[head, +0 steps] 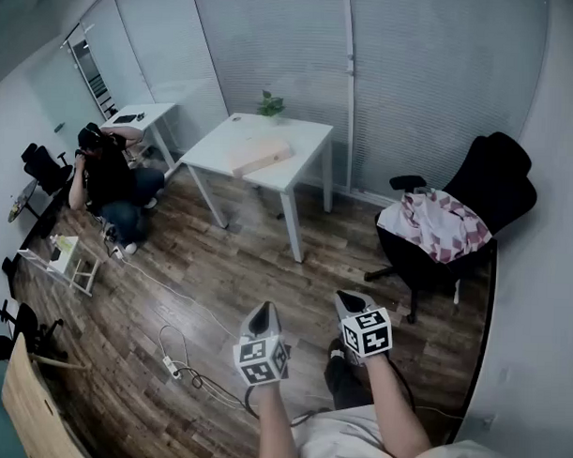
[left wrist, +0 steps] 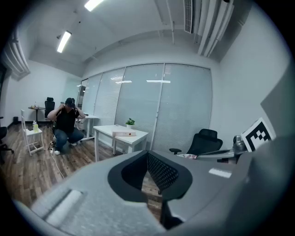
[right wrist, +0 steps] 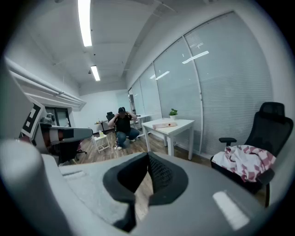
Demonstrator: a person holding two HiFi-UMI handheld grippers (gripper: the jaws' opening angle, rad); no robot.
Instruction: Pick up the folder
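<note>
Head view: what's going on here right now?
The left gripper and the right gripper are held out in front, both shut and empty. The folder lies untouched on the white table across the room. A second person crouches near the left wall.

folder (head: 262, 158): too small, possibly a box | chair (head: 500, 182): seat covered by cloth (head: 437, 225)

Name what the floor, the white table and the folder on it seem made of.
Brown plank floor: wood or laminate; grain and seams show, slight sheen. White rectangular table: smooth laminate or painted top, matt. Pale tan flat folder: probably card; too small to confirm.
</note>
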